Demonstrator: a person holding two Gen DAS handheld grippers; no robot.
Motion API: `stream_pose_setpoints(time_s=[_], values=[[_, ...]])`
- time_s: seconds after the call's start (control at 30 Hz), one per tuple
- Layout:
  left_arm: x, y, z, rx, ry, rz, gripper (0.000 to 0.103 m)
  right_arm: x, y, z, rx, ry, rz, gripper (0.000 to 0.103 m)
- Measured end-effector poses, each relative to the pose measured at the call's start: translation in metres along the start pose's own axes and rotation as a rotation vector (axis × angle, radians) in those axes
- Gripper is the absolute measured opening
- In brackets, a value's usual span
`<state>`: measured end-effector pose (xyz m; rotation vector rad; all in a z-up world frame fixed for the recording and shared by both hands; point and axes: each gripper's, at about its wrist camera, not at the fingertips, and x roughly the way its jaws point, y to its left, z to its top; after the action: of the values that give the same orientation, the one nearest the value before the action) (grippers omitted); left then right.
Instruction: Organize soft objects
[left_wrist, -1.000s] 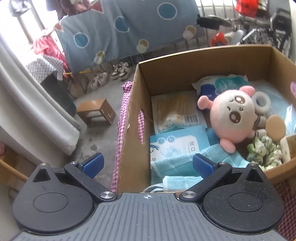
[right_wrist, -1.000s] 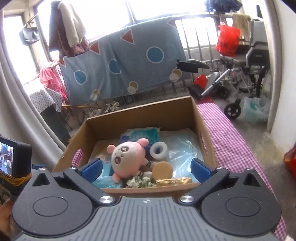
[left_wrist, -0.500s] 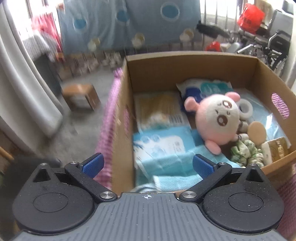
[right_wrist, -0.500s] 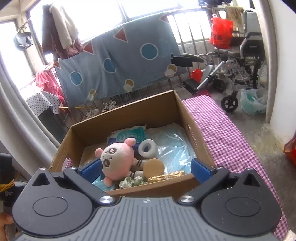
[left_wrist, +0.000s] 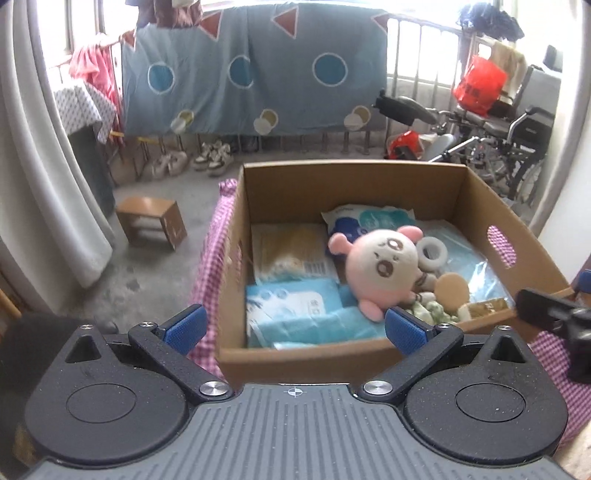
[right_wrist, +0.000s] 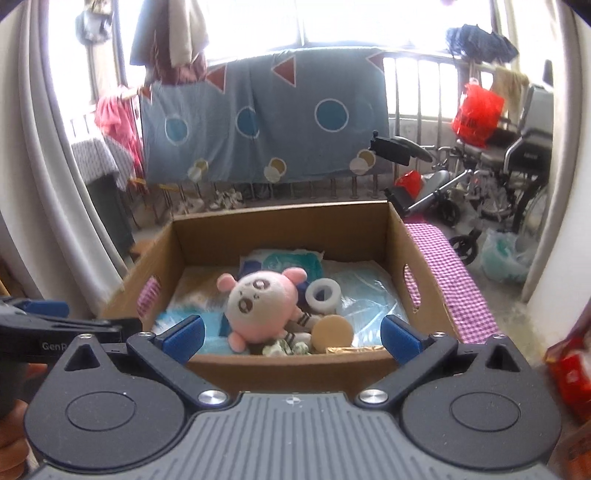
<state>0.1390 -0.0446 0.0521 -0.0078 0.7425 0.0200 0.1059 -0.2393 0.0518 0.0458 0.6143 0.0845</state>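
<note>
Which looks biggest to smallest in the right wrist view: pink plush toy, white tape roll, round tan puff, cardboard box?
1. cardboard box
2. pink plush toy
3. round tan puff and white tape roll: look alike in size, so unranked.

Brown cardboard box (right_wrist: 280, 236). Pink-and-white round plush toy (right_wrist: 258, 299), dk brown face marks. White tape ring (right_wrist: 322, 294). Tan round disc (right_wrist: 332, 329). Lt blue folded cloth (left_wrist: 314, 325). Pink/white gingham table cover (right_wrist: 454, 280). Grey-blue hanging sheet (right_wrist: 266, 118) w/ blue circles, red triangles.
</note>
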Motion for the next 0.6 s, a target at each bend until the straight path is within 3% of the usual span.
stream_pose_setpoints(time_s=[0.17,0.6], values=[[0.004,-0.010,-0.009,-0.030,0.054,-0.006,0.103,0.006,0.009,0.001,-0.053,0.033,-0.033,0.103],[0.004,-0.005,-0.011,-0.109,0.074,0.006,0.103,0.017,0.012,0.002,-0.094,0.067,-0.070,0.103]])
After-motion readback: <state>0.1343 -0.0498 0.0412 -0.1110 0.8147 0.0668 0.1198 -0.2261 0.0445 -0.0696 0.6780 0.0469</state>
